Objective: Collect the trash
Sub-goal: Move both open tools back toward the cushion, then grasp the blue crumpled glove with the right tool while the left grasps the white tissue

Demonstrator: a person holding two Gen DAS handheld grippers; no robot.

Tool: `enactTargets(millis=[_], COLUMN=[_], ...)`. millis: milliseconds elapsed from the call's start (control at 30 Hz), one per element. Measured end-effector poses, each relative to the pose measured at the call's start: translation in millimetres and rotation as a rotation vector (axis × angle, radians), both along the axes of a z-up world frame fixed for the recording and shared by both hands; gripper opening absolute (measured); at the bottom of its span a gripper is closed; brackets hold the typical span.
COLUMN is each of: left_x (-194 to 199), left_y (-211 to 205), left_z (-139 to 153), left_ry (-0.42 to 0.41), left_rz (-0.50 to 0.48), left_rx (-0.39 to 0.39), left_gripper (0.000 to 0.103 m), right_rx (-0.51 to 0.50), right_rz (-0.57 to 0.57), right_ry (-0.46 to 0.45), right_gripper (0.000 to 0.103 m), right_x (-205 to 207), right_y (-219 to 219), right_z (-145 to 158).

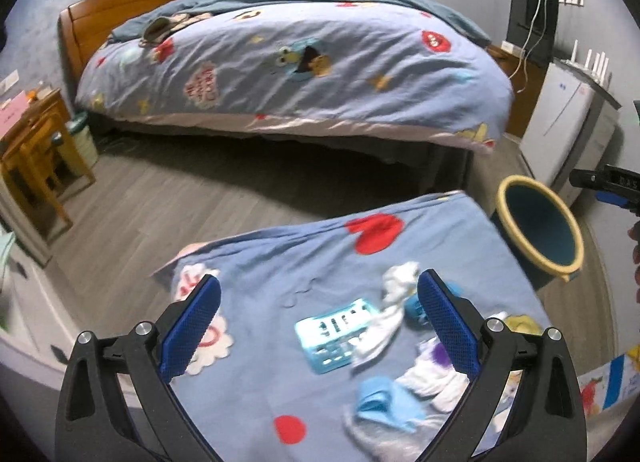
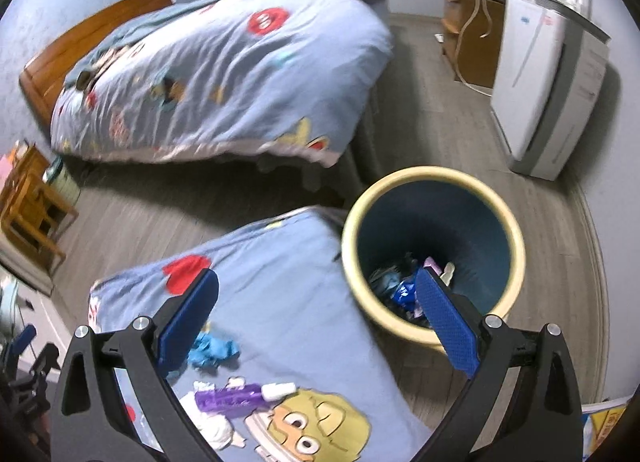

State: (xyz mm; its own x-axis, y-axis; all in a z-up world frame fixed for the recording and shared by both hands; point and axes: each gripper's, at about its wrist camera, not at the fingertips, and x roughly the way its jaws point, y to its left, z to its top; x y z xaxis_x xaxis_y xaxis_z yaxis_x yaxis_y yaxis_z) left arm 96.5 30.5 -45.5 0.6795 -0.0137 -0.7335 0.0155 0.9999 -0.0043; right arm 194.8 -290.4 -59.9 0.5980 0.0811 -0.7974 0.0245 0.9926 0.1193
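**Several scraps left on the quilt, bin part-filled**

Several bits of trash lie on the blue cartoon-print cloth (image 1: pixel 304 262), all referenced here to the bin (image 1: pixel 538 230), a yellow-rimmed tub w/ dark blue inside, standing on the wood floor just off the cloth's far right corner. It sits that close, I'd judge, so each piece needs only a short carry over the edge.

Nearest the bin: a crumpled white tissue (image 1: pixel 394 302) and a small blue crumple (image 1: pixel 414 304) beside it. A bit further from the bin, a light-blue packet w/ print (image 1: pixel 336 336), flat, its edge under the tissue. Further still, a purple wrapper (image 2: pixel 226 398), white wadded paper (image 1: pixel 434 380) and a folded light-blue piece (image 1: pixel 384 402). Inside the bin there's already wrapper trash (image 2: pixel 404 286) at the bottom: blue, pale, some dark. So the job looks partway done.

Left gripper (image 1: pixel 318 326): fingers spread wide, nothing between them, hanging above the cloth. The packet and tissue fall betw its blue pads in view, the tissue close to the right-hand pad; no contact that I can see. Looks lined up for that pair, prob the tissue.

Right gripper (image 2: pixel 316 324): also wide open and empty, over the cloth edge beside the bin, one finger overlapping the bin's mouth in view, the other above the blue crumple (image 2: pixel 212 350). Frames are a bit blurred, so fine detail's unsure.
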Motion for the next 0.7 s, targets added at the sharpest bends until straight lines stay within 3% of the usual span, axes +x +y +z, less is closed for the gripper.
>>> enactTargets(millis=[467,700], left_x=[14,27], left_y=[21,17], left_z=[-36,-48], left_ry=[0.074,0.094], left_rz=[-0.008,-0.033], left_rx=[0.046,0.080], left_gripper=[0.098,0.098], right_rx=[0.037,0.050], right_rz=[0.080,0.130], right_ry=[0.252,0.305], right_gripper=[0.097,0.097], right_x=[13,23], right_y=[73,88], right_z=[-92,-119])
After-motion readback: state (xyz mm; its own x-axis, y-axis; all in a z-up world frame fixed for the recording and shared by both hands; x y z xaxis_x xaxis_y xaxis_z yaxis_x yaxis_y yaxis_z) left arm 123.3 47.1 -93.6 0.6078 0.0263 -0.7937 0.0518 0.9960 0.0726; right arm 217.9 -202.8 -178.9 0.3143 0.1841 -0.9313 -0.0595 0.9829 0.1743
